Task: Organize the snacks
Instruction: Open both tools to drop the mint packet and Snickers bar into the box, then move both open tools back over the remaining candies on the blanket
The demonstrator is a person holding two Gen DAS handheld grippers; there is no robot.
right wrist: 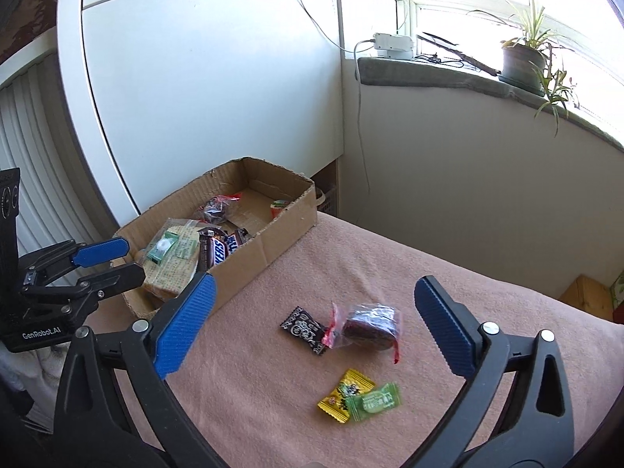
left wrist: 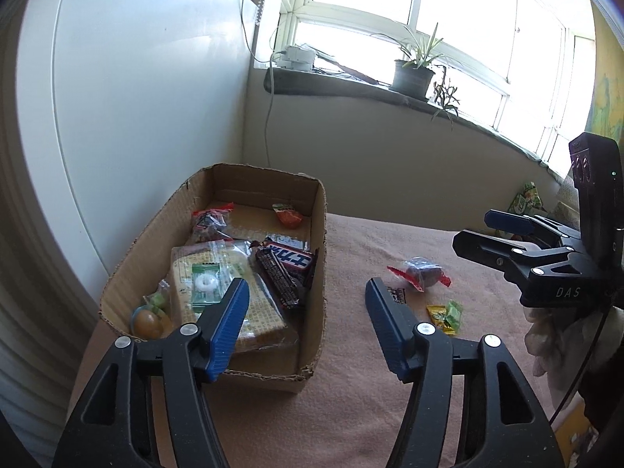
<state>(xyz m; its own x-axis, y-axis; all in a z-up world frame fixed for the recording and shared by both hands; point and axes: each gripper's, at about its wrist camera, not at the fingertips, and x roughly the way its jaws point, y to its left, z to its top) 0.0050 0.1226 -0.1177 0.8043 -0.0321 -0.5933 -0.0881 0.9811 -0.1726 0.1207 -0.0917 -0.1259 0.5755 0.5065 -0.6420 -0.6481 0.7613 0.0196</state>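
While both tools hang empty, the risk lies with the loose pieces low in the right wrist view. The right gripper (right wrist: 312,335) has its jaws spread wide over the pink cloth (right wrist: 487,280); nearest it, at lower centre, a yellow candy (right wrist: 345,394) and a green candy (right wrist: 375,401) lie touching — one closing could catch both, or flick one away. Just above them a black sachet (right wrist: 306,329) touches the twisted end of a clear-wrapped dark cake (right wrist: 370,325); pinching only that crinkly tail would likely let the cake swing and drop. The soft cloth may bunch under the fingertips too.

Farther off, at left of centre, the cardboard box (right wrist: 280,230) already holds a Snickers bar (right wrist: 222,249), a cracker pack (right wrist: 175,269) and smaller sweets. The left gripper (left wrist: 308,323), jaws also apart, hovers at the box's near end in its own view — a careless descent could crush the crackers or nudge the light box along the cloth.
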